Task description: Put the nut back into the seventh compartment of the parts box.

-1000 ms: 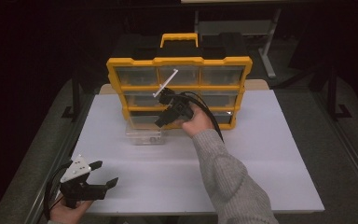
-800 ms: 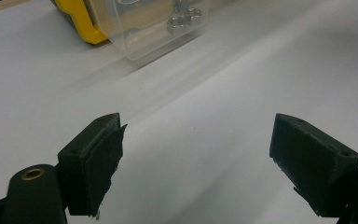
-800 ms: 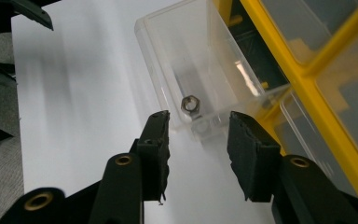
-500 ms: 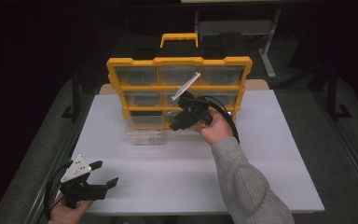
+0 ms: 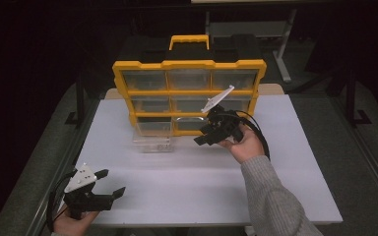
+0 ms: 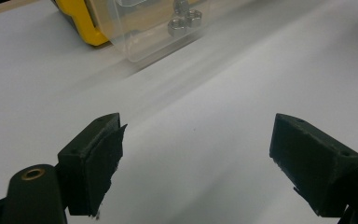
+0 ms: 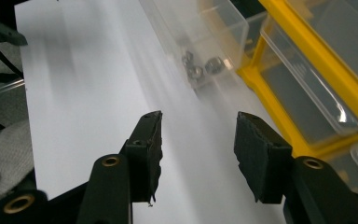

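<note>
A yellow parts organizer with clear drawers stands upright at the back of the white table. One clear drawer is pulled out and lies on the table before it, holding a few metal nuts, the nuts also seen from the left gripper view. My right gripper hovers open in front of the organizer's lower right, nothing between its jaws. Down at the table's front left corner, my left gripper is open and holds nothing.
The organizer has a yellow carry handle on top. Dark floor and table legs surround the table. A grey-sleeved forearm reaches across the table's right half.
The right gripper has drawn back from the organizer's front, moving right and toward the person. The left gripper has stayed put.
</note>
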`<state>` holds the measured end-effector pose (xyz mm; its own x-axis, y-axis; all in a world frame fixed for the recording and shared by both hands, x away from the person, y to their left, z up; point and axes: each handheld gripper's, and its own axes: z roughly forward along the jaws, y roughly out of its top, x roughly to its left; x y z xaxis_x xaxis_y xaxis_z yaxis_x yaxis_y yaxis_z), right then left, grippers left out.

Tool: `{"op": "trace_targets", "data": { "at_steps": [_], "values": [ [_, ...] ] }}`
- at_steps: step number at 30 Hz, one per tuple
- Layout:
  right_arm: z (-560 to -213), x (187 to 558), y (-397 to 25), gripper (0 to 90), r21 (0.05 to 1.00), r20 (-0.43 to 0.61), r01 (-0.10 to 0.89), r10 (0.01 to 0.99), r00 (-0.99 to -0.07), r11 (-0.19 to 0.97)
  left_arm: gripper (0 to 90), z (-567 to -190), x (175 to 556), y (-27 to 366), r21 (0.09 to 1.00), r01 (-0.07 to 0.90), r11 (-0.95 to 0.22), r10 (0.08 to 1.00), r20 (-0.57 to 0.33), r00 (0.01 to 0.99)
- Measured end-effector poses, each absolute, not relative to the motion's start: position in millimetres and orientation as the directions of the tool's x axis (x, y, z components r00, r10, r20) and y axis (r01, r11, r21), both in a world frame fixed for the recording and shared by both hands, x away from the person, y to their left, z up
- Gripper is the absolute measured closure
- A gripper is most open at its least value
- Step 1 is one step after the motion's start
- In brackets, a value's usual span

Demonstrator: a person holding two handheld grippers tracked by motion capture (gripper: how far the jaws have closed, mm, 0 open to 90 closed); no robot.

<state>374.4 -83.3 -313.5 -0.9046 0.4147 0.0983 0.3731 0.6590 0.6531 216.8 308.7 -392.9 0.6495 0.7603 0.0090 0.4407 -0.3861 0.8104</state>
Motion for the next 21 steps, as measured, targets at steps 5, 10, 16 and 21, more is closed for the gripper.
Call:
{"op": "trace_targets", "data": {
  "at_steps": [5,10,16,21],
  "values": [
    [-320.2,365.5,-98.8,48.5,0.651,0.130,0.418,0.449,-0.884,0.634,16.8,-392.9,217.0,307.7,0.808,0.438,-0.395,0.757,0.015,0.653],
    [-328.5,358.9,-113.2,46.8,0.651,0.144,0.444,0.474,-0.869,0.615,16.7,-393.2,217.0,306.5,0.806,0.445,-0.391,0.758,0.008,0.652],
    [-338.7,349.6,-128.6,42.6,0.657,0.158,0.472,0.505,-0.849,0.588,16.4,-393.7,217.2,306.1,0.809,0.443,-0.386,0.758,0.004,0.652],
    [-346.7,341.8,-139.0,39.9,0.661,0.164,0.486,0.521,-0.837,0.572,16.4,-393.1,217.2,306.2,0.806,0.443,-0.392,0.755,0.007,0.656]
  ]
}}
